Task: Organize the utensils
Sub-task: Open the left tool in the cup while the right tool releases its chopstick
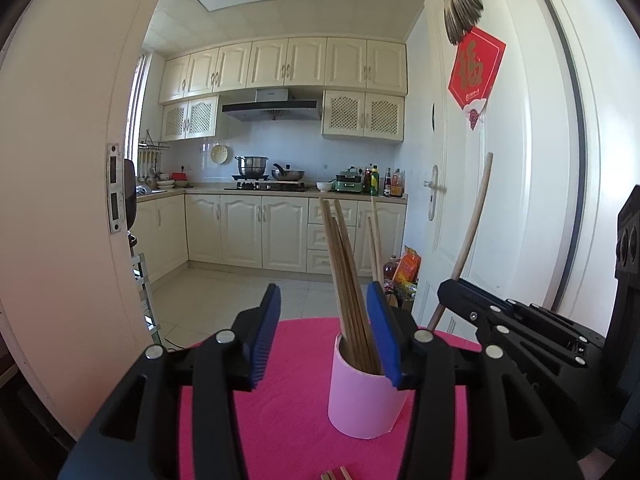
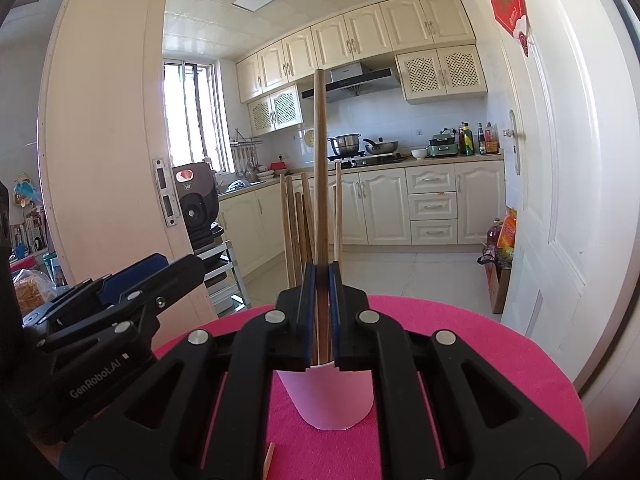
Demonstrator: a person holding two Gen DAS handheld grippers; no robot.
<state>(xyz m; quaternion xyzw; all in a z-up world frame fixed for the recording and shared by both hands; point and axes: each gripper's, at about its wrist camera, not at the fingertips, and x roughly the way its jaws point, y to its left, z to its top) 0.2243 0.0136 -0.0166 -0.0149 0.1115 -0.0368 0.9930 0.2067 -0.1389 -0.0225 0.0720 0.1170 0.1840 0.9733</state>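
My right gripper (image 2: 322,312) is clamped on 1 wooden chopstick (image 2: 319,168), the pads pinching it low on its shaft so most of its length stands up above the jaws. Its lower end sits right at the rim of the pink cup (image 2: 330,398), though I cannot tell whether the tip is already inside. My left gripper (image 1: 324,336) has its jaws apart and empty; the right pad stands beside the cup's rim and the left one stands clear over the mat.

The cup stands near the middle of the round pink mat (image 1: 280,408) and holds a bundle of chopsticks (image 1: 348,280) leaning against its rim. More chopstick ends (image 1: 336,474) lie at the mat's near edge.

I judge a chopstick to be light, stiff and smooth, so it may pivot or slip in a narrow pinch; gripping near the middle would steady it better. The cup looks light and thin-walled, easy to tip or crush, and the leaning bundle makes it top-heavy. I would hold it gently by the lower wall.
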